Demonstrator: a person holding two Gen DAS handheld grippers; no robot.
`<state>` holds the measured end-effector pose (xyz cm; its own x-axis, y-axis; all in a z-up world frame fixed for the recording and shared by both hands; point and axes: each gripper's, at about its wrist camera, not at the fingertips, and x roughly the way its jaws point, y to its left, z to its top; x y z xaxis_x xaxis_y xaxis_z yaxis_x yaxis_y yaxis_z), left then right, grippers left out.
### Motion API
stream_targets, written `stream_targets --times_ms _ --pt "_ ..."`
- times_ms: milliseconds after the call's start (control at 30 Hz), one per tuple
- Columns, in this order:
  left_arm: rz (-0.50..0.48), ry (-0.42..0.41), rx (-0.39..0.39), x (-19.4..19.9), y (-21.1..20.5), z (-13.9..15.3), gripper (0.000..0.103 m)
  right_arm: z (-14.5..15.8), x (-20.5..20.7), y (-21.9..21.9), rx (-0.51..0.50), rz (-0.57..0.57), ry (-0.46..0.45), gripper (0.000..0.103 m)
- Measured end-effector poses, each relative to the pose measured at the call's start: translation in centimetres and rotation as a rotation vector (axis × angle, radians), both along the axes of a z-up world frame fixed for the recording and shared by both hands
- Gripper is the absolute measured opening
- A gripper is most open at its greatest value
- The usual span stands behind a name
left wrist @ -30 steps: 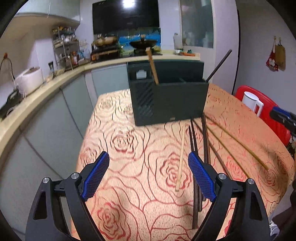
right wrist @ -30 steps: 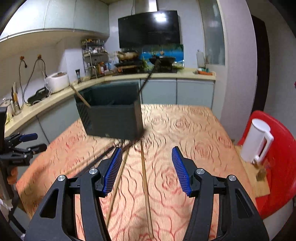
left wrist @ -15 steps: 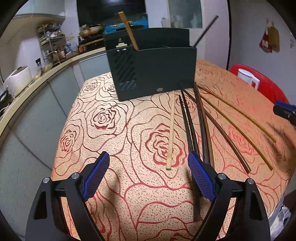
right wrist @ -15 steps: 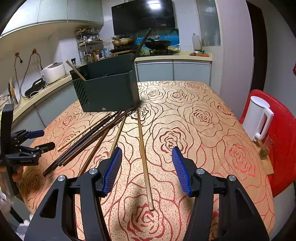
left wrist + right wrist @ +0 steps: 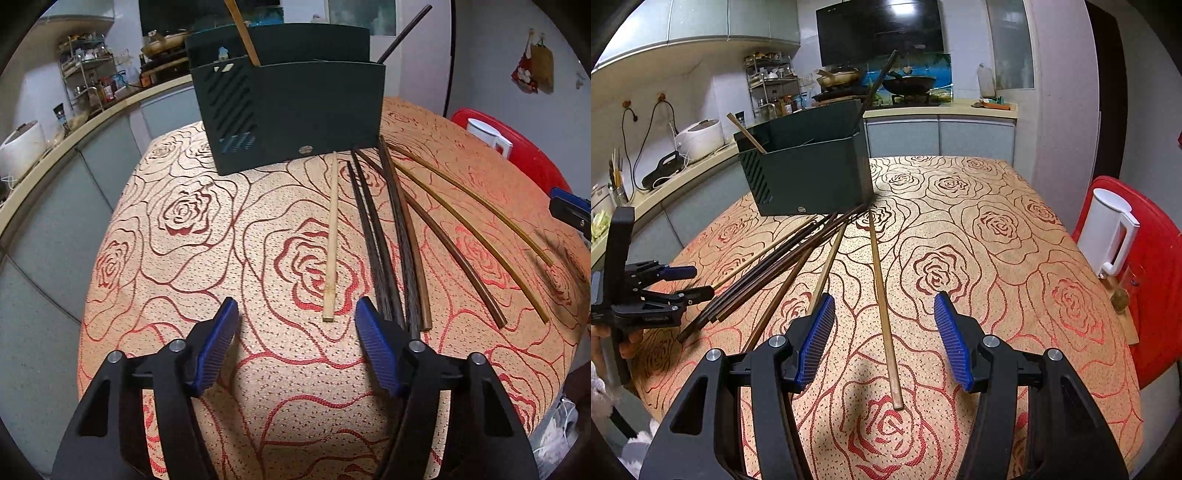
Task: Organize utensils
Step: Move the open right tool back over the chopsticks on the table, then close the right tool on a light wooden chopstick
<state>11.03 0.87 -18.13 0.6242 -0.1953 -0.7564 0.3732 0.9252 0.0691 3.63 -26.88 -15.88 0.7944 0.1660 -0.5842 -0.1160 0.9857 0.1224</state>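
Observation:
A dark green utensil holder (image 5: 295, 110) stands on the rose-patterned tablecloth (image 5: 184, 258), with one light chopstick and one dark chopstick poking out; it also shows in the right wrist view (image 5: 809, 173). Several chopsticks lie fanned out in front of it. A light wooden chopstick (image 5: 331, 236) lies just ahead of my open, empty left gripper (image 5: 295, 325). Dark chopsticks (image 5: 384, 240) lie right of it. My right gripper (image 5: 884, 332) is open and empty, low over an olive chopstick (image 5: 884, 314) that runs between its jaws. The left gripper also shows in the right wrist view (image 5: 665, 291).
A white kettle (image 5: 1108, 232) stands on a red stool (image 5: 1160, 280) beside the table's right edge. A kitchen counter with a rice cooker (image 5: 700, 138) and stove runs along the left and back. The table edge (image 5: 85, 332) drops off on the left.
Both grippers have dropped lower and moved nearer the chopsticks on the cloth. The light chopstick now lies just ahead of my left jaws, the olive one between my right jaws.

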Motion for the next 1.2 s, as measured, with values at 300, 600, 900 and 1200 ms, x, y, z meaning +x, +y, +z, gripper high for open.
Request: stream_targets --times_ms 300,600,900,1200 --pt "-0.054 0.035 -0.034 0.7 -0.7 -0.2 0.044 0.2 -0.1 -0.3 0.006 -0.007 -0.002 0.054" --pt "-0.085 0.007 -0.015 -0.2 -1.6 -0.3 0.007 -0.2 -0.1 -0.5 0.01 -0.011 0.016 0.054" --pt "-0.02 -0.037 -0.019 -1.9 0.5 1.7 0.007 -1.5 -1.4 -0.3 -0.008 0.002 0.059 0.054" --pt "0.011 -0.081 -0.04 -3.4 1.8 3.8 0.007 -3.1 -1.6 1.4 -0.081 0.029 0.09 0.038"
